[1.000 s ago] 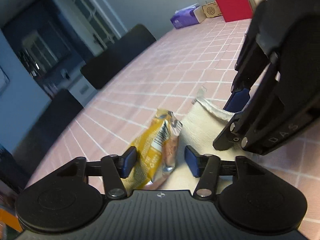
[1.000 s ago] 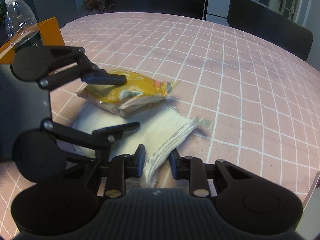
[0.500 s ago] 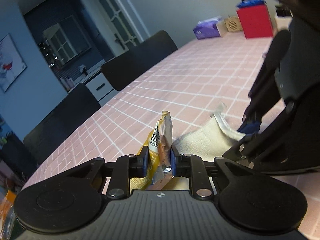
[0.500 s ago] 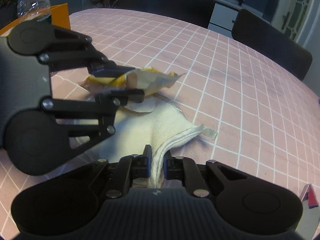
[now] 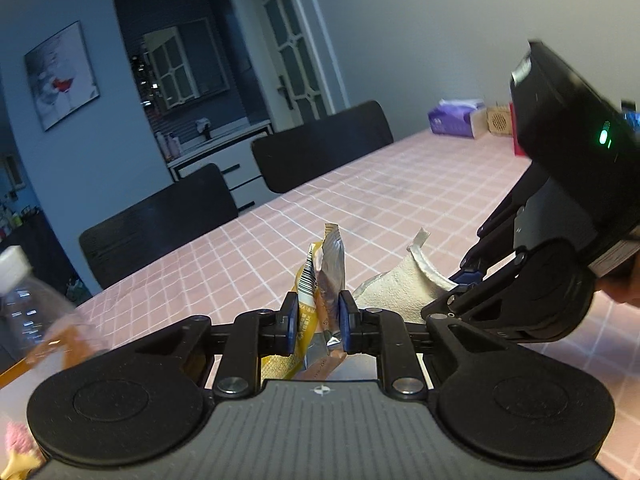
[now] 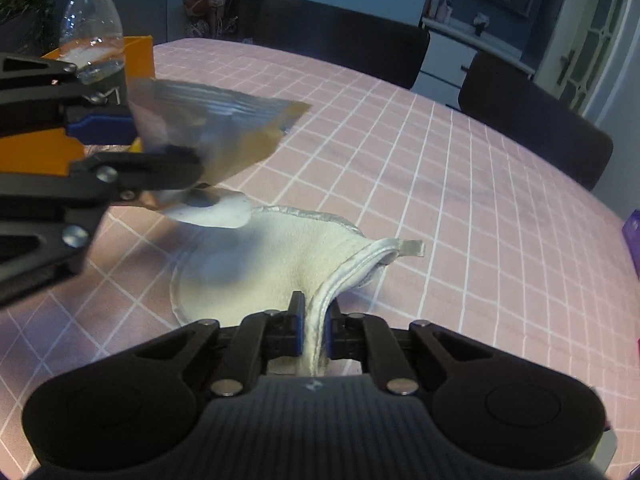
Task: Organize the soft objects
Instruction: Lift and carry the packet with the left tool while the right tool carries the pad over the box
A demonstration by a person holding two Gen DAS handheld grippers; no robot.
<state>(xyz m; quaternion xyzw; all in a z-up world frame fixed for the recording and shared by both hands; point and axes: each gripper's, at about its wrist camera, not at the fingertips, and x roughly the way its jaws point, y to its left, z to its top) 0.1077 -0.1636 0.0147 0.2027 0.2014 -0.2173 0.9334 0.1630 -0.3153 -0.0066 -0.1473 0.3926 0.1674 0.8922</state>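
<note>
My left gripper (image 5: 318,317) is shut on a yellow and silver snack packet (image 5: 325,276), which stands up between its blue pads, lifted off the table. In the right wrist view the same packet (image 6: 212,128) hangs at the left in that gripper (image 6: 160,142), above the cloth. My right gripper (image 6: 312,330) is shut on the hemmed edge of a cream-white cloth (image 6: 276,264). The cloth's near edge is raised while the rest lies on the pink checked tablecloth (image 6: 460,200). In the left wrist view the cloth (image 5: 396,284) and the right gripper (image 5: 466,286) sit just right of the packet.
A clear water bottle (image 6: 94,28) stands by an orange box (image 6: 44,148) at the far left. Dark chairs (image 6: 344,36) line the table's far side. A purple tissue pack (image 5: 454,122), a small wooden box (image 5: 500,120) and a red box sit at the far end.
Both grippers closed, the left on the snack packet, the right on the cloth's edge. The left then rose with the packet off the cloth. The right lifted the cloth's edge slightly.
</note>
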